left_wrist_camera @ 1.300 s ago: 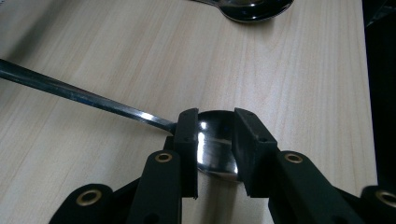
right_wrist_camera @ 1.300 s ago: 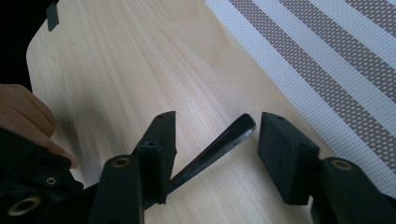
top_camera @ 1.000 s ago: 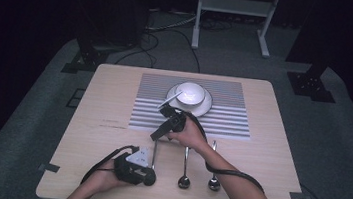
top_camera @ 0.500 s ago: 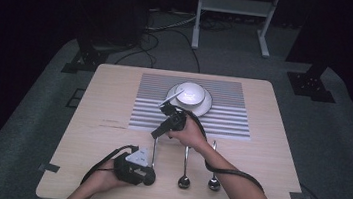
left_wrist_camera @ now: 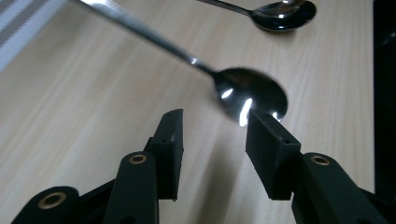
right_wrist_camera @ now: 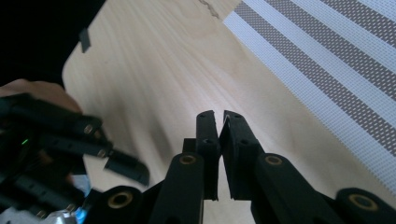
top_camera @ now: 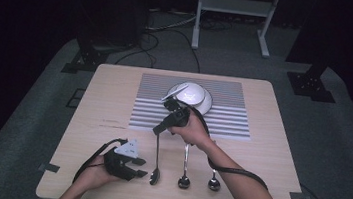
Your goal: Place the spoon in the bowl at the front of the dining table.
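My right tongs (top_camera: 160, 128) have just clamped the left spoon's (top_camera: 156, 153) handle, while my left tongs (top_camera: 140, 168) have been opening, empty, beside its bowl.

Right gripper (top_camera: 159, 128) clamped on the far end of the left spoon (top_camera: 156, 160), just off the striped mat's (top_camera: 223, 115) near edge. Left gripper (top_camera: 142, 168) near-left, jaws have just been opening, nothing between them, beside that spoon's bowl. Two more spoons (top_camera: 186, 167) lie to its right. White bowl (top_camera: 192, 94) far on mat.
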`<control>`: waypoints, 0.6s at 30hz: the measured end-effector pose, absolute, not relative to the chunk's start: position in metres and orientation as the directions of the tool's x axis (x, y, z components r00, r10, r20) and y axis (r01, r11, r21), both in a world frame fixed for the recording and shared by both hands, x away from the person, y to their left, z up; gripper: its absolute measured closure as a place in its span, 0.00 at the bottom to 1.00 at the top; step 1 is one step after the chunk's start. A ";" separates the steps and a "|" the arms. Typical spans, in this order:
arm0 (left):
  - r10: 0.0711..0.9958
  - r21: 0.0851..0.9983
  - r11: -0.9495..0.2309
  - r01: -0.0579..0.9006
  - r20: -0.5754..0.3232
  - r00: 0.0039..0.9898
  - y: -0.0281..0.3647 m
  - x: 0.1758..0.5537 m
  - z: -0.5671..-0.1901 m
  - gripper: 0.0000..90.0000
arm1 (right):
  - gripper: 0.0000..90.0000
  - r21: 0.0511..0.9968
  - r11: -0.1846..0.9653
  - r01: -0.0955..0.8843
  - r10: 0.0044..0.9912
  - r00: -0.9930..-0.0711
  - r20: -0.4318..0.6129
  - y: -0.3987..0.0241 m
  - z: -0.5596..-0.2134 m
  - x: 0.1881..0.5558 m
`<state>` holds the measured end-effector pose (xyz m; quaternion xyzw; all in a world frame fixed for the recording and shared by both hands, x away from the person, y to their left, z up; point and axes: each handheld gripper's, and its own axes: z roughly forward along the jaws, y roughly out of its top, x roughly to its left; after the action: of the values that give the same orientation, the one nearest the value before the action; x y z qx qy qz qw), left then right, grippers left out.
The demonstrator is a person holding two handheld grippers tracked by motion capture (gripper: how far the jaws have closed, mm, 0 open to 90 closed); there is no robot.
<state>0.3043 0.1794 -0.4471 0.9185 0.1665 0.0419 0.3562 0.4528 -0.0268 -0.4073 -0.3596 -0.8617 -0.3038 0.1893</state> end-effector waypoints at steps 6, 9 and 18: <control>0.396 0.667 -0.668 0.330 -0.056 0.916 0.191 0.309 -0.447 0.55 | 0.98 0.411 0.548 0.729 0.484 -0.676 0.555 -0.034 -0.388 0.450; 0.431 0.673 -0.653 0.347 -0.046 0.901 0.197 0.313 -0.444 0.49 | 0.98 0.428 0.536 0.728 0.483 -0.680 0.551 -0.040 -0.377 0.451; 0.505 0.671 -0.632 0.388 -0.023 0.863 0.208 0.316 -0.444 0.34 | 0.98 0.471 0.476 0.743 0.483 -0.668 0.566 -0.061 -0.360 0.459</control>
<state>0.3162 0.2079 -0.4438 0.8995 0.2482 0.0838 0.3496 0.4588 -0.0609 -0.3604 -0.3652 -0.8397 -0.3589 0.1809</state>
